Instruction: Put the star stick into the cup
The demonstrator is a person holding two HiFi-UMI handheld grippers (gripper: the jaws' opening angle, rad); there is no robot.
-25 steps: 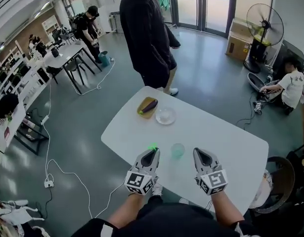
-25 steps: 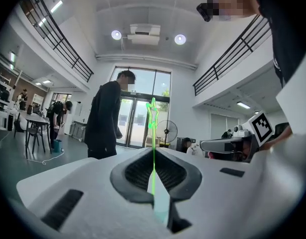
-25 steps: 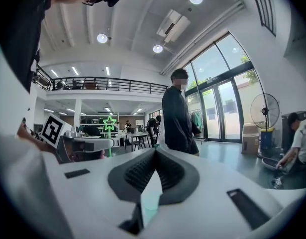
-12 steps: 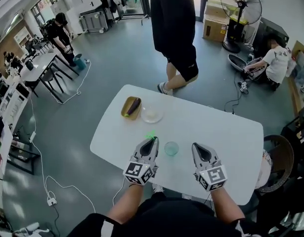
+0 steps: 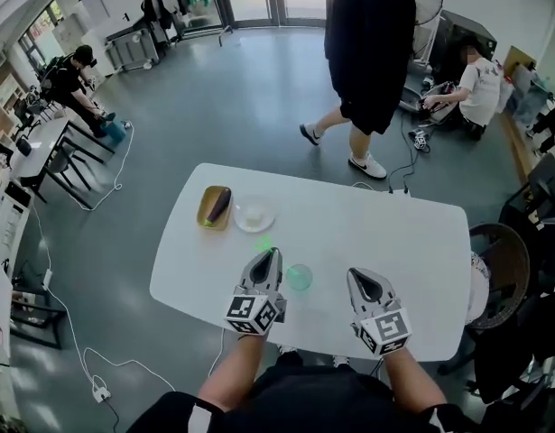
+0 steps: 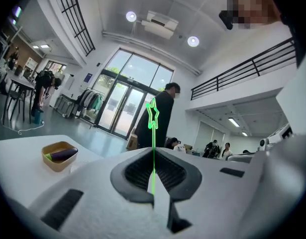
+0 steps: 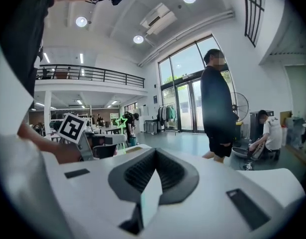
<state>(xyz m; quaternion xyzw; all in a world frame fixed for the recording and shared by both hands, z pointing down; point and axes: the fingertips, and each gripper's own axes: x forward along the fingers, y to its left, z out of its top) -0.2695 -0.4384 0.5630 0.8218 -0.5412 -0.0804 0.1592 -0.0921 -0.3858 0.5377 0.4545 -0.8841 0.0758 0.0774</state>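
between closed jaws of the left gripper (image 6: 153,153) the star stick (image 6: 153,133) stands upright, star topmost; right gripper (image 7: 155,153) shut, empty.

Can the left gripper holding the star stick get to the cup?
Probably yes. The left gripper, shut on the star stick, sits right beside the cup, and nothing stands between them on the table.

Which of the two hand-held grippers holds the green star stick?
The left hand-held gripper: its jaws are shut on the star stick. The right hand-held gripper is shut and empty.
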